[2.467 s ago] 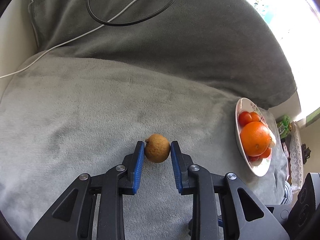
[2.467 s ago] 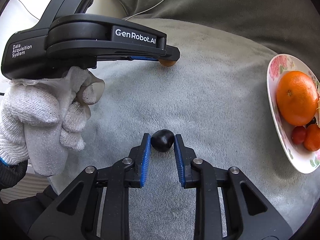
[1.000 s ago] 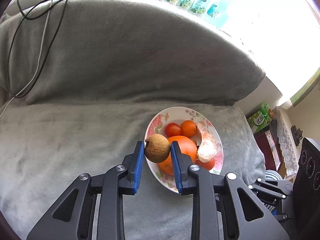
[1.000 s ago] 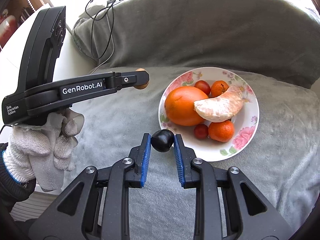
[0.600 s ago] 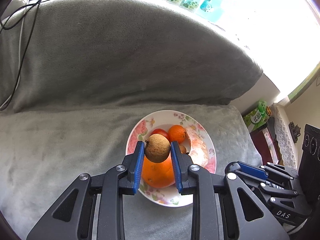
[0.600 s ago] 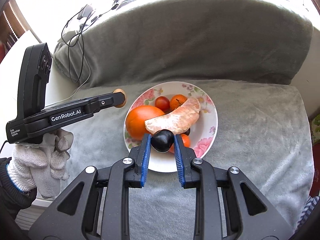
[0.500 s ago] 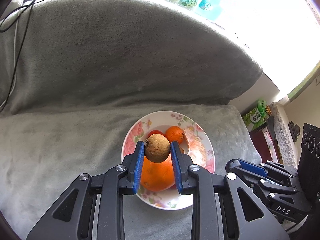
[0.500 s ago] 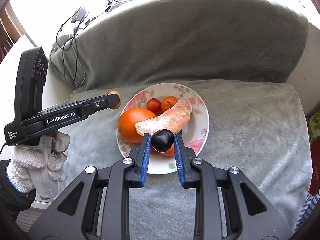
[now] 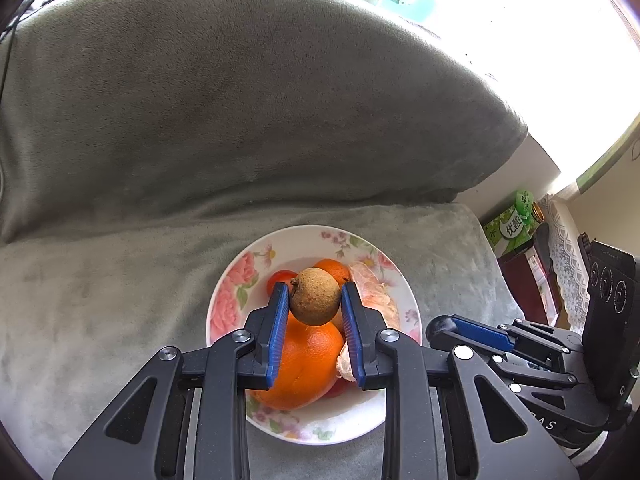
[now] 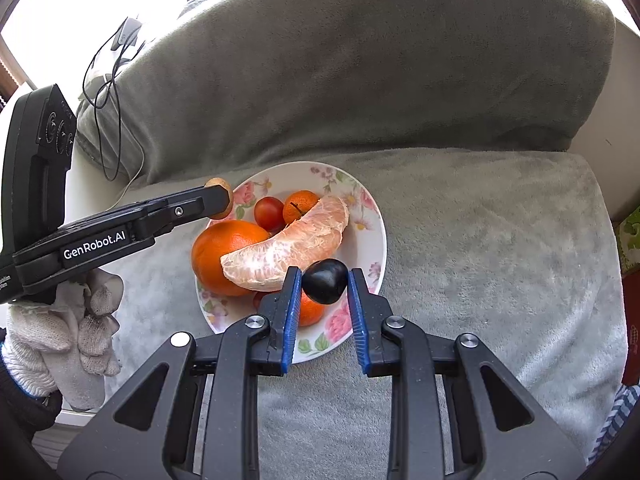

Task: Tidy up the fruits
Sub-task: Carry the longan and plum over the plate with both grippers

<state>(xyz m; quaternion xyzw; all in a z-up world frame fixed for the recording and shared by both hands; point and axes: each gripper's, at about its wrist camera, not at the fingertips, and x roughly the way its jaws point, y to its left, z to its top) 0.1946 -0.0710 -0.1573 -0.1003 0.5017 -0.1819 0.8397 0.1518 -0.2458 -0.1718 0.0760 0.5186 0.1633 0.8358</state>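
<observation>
My left gripper (image 9: 314, 300) is shut on a small brown round fruit (image 9: 315, 297) and holds it in the air above a flowered white plate (image 9: 236, 308). The plate carries a big orange (image 9: 304, 364), a peeled citrus segment (image 9: 374, 292), small mandarins and cherry tomatoes. My right gripper (image 10: 323, 280) is shut on a dark plum (image 10: 325, 281), held over the near right side of the same plate (image 10: 372, 216). In the right wrist view the left gripper (image 10: 218, 202) reaches in from the left, the brown fruit (image 10: 221, 184) at the plate's far left rim.
The plate rests on a grey plush sofa seat (image 10: 480, 240) in front of a grey back cushion (image 9: 240, 100). Cables (image 10: 112, 80) lie at the sofa's left end. A gloved hand (image 10: 60, 332) holds the left gripper. Green boxes (image 9: 512, 224) stand off the sofa's right end.
Both grippers have moved over the plate with their fruits still clamped. The plate now sits under the left gripper's fingers and closer under the right one.
</observation>
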